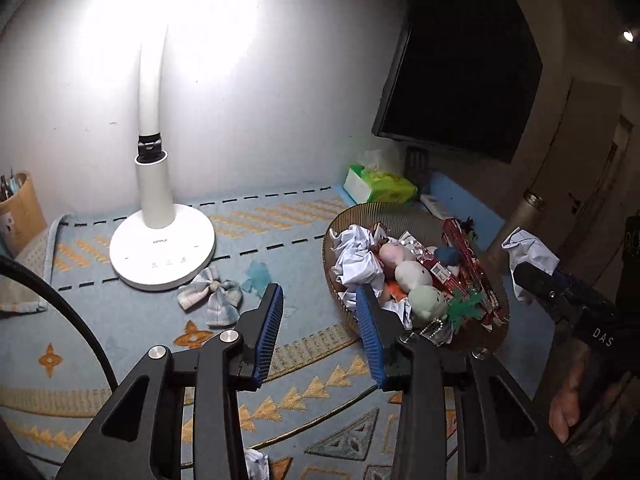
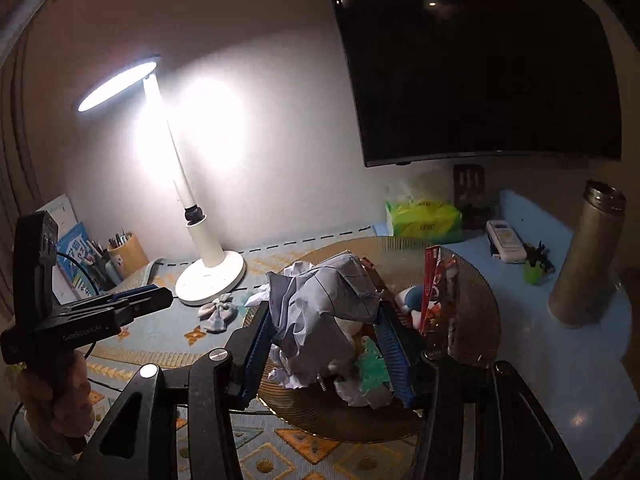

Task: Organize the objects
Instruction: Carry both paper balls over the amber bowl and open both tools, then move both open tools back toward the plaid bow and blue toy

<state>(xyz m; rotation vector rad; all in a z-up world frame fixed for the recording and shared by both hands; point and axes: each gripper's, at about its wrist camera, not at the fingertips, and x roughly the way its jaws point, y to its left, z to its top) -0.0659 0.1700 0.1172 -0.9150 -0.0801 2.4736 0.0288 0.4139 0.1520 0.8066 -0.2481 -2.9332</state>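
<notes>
Standing far left, one lamp (image 1: 162, 248); near it one bow (image 1: 214, 294). Left gripper (image 1: 320, 332) hangs released, empty. One basket (image 1: 486, 338) holds three plush toys (image 1: 412, 276). Right gripper (image 2: 326, 350), above the basket, clenches one paper wad (image 2: 320, 316).

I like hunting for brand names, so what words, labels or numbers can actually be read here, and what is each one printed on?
"OPPLE", faint, on the base of the white desk lamp.
"DAS" on the black body of the right gripper.
"GenRobot.AI", blurred, so only roughly legible, on the black body of the left gripper.
Print on the green tissue pack: too blurred to read.
Print on the red snack packets in the basket: too small to read.
</notes>
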